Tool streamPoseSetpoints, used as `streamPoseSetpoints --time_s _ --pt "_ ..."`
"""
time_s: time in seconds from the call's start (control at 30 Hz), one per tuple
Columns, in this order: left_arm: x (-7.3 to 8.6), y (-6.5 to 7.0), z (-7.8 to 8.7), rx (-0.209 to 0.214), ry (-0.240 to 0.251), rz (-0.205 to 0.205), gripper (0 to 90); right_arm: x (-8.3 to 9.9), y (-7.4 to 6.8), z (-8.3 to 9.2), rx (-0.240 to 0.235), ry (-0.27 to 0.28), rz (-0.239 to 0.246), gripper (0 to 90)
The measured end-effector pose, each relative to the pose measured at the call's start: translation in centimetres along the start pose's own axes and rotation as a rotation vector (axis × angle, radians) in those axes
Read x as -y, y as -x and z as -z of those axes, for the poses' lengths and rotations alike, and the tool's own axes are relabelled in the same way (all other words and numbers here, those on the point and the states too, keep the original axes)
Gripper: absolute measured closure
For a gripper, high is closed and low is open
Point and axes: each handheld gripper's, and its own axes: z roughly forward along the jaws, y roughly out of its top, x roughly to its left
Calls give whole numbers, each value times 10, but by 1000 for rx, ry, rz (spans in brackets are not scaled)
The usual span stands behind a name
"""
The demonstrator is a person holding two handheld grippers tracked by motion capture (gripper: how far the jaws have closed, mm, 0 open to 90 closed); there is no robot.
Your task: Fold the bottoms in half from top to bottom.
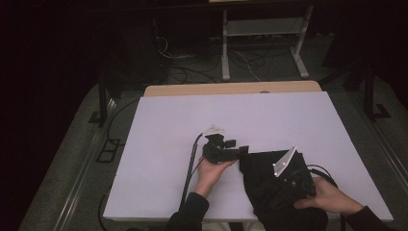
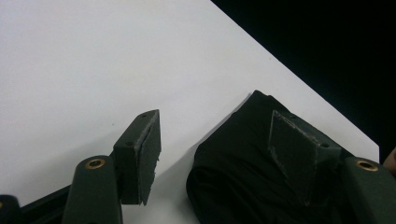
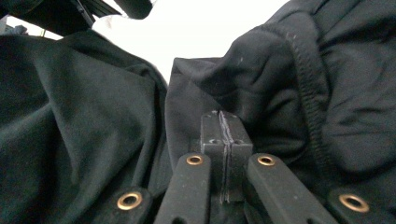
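Black fabric, a dark garment (image 1: 269, 180), is lying bunched at the lower right of the white table (image 1: 163, 134) in the high view, its lower edge hanging over the near rim. The right gripper (image 1: 288, 185) is sitting on top of the cloth at the lower right of that frame, held by a hand (image 1: 327, 195). In the right gripper view its jaws are pressed together at the bottom centre, pad against pad, with folds of the garment (image 3: 84, 135) lying around them; whether a fold is caught between them I cannot tell. The left gripper (image 1: 243, 151) is resting at the frame's centre, just beside the garment's left edge. In the left gripper view its jaws are standing spread, the right-hand pad (image 2: 292, 149) showing in front of the cloth (image 2: 233, 172), the left-hand one over bare table.
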Motion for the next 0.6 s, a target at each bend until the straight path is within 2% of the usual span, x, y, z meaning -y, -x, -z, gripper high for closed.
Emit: streamPoseSetpoints --time_s 0.13,0.4,0.5,0.6 --pt "1 1 -1 0 -6 -3 324 5 -2 0 -6 -3 -8 873" --pt "1 1 -2 2 -4 -4 299 16 -11 -7 -32 -50 1 843" --pt "1 2 -2 7 -6 -4 293 18 -13 -4 -26 -26 13 805" --pt "2 3 -3 10 -13 -10 281 20 -15 5 -10 33 29 731"
